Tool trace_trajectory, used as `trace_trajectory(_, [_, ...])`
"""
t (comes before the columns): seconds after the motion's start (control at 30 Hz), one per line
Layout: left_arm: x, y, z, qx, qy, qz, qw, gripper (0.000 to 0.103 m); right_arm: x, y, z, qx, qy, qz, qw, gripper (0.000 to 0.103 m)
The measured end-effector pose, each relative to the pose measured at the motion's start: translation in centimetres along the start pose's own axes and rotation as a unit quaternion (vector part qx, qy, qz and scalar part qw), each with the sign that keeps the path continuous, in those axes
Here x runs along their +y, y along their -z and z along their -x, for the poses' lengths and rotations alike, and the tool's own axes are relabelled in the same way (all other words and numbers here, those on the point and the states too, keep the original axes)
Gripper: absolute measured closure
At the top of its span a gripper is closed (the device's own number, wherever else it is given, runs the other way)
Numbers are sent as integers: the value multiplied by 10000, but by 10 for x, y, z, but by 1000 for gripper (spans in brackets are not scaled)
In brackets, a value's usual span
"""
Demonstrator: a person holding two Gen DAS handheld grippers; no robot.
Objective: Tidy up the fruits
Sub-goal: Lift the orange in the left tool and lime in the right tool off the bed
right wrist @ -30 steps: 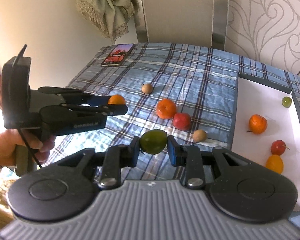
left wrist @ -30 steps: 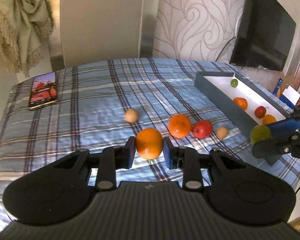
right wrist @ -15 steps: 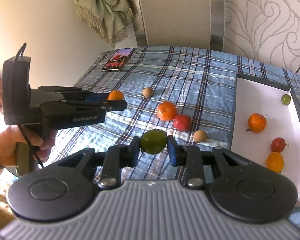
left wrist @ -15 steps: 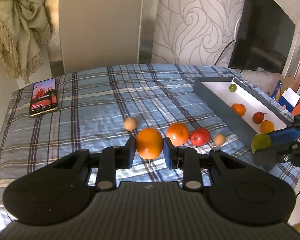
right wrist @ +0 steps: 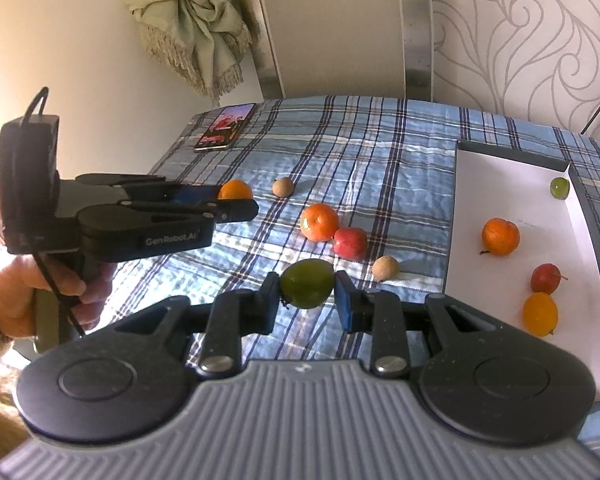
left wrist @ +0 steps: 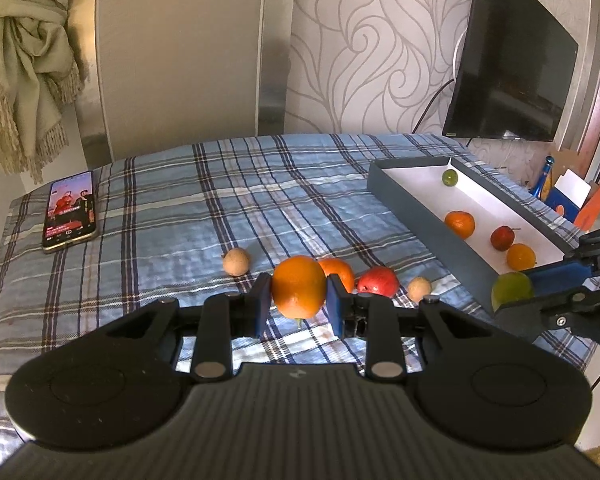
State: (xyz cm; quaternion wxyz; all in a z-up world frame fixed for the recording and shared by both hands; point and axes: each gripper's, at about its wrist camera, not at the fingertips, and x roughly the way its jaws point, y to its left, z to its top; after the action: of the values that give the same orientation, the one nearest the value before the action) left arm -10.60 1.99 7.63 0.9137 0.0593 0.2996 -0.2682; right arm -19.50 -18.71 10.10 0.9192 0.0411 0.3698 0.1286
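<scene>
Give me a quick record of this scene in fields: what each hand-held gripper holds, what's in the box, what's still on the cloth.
left hand-held gripper: shut on orange fruit
right hand-held gripper: shut on green fruit
box: four fruits, namely small green, orange, red, yellow-orange
plaid cloth: tangerine, red fruit, two small tan fruits
phone: far left corner, screen lit

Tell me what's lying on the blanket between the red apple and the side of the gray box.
A small tan round fruit lies between the red apple and the gray box, on the plaid blanket; the right wrist view shows it best.
</scene>
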Motion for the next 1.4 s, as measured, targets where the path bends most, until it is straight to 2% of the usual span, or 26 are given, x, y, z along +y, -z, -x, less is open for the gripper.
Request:
trace_trajectory(0.7, [-10, -10, -4, -35, 42, -70, 10000, 69, -13, 2, 3, -87, 12, -161, 9998, 71])
trace_trajectory(1.4, [-34, -23, -10, -177, 472, -312, 9982, 69, -17, 7, 24, -213, 303, -312, 9988, 71])
